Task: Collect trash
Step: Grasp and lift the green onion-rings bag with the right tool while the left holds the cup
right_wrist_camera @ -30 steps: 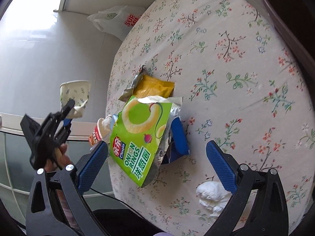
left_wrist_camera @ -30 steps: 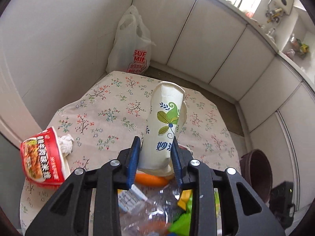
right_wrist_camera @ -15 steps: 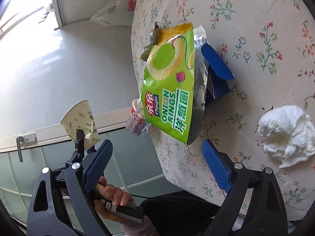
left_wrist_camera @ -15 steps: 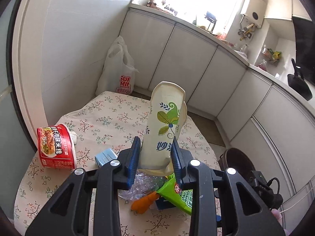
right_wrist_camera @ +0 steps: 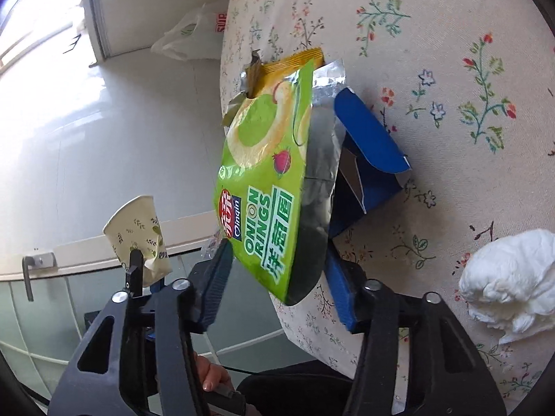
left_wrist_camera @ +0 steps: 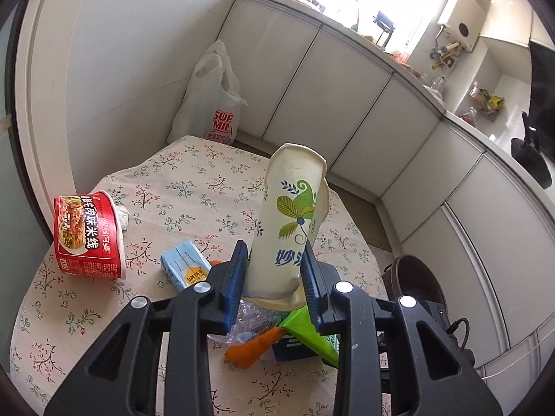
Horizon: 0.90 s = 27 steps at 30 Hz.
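While left fingers [left_wrist_camera: 274,277] clamp a cup [left_wrist_camera: 289,215], right fingers [right_wrist_camera: 277,277] seemingly close around "ONION RINGS" bag [right_wrist_camera: 267,180].

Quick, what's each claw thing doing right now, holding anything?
Left gripper: shut on the paper cup.
Right gripper: fingers closing around the onion rings bag, not yet pressing on it.

Left gripper [left_wrist_camera: 274,274] jaws stand clamped; right gripper [right_wrist_camera: 277,277] jaws are closing.
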Motion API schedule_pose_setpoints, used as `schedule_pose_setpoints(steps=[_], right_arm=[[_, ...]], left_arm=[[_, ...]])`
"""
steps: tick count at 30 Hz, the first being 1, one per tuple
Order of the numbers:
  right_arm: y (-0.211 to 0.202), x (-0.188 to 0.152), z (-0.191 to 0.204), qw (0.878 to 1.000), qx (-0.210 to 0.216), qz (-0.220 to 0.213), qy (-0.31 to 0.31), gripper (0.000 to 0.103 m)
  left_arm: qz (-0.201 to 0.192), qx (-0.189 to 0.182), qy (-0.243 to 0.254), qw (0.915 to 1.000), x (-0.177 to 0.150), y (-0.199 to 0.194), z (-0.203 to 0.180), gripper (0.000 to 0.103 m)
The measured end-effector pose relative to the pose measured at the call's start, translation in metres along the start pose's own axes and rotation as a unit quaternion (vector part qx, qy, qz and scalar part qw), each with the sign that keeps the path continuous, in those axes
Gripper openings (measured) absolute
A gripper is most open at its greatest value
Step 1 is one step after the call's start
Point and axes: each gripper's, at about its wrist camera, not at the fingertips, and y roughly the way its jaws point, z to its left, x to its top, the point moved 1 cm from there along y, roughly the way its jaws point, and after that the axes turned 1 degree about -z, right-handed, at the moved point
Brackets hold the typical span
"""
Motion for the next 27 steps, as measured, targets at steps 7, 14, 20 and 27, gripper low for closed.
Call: schedule_pose_setpoints(steps=[7, 14, 20, 27], right_arm=[[-0.015, 0.006, 0.009, 0.998, -0.025, -0.031, -0.040, 0.012], [-0.046, 0.002, 0.039, 0.986, -0.047, -0.083, -0.133, 0.008], [-0.081, -0.012, 0.065, 0.957, -0.093, -0.139, -0.236, 0.005], [-0.098, -0.013, 0.071, 0.937, -0.141, -0.130, -0.292, 0.004]], left_arm=[[-0.005, -0.001, 0.007, 1.0000, -0.002, 0.004, -0.005, 0.031], [-0.005, -0.006, 0.000, 1.0000, -0.002, 0.008, -0.004, 0.031], [-0.004, -0.010, 0.006, 0.9999, -0.003, 0.012, -0.009, 0.031], [0.000, -0.013, 0.009, 0.9999, -0.004, 0.018, -0.011, 0.031]])
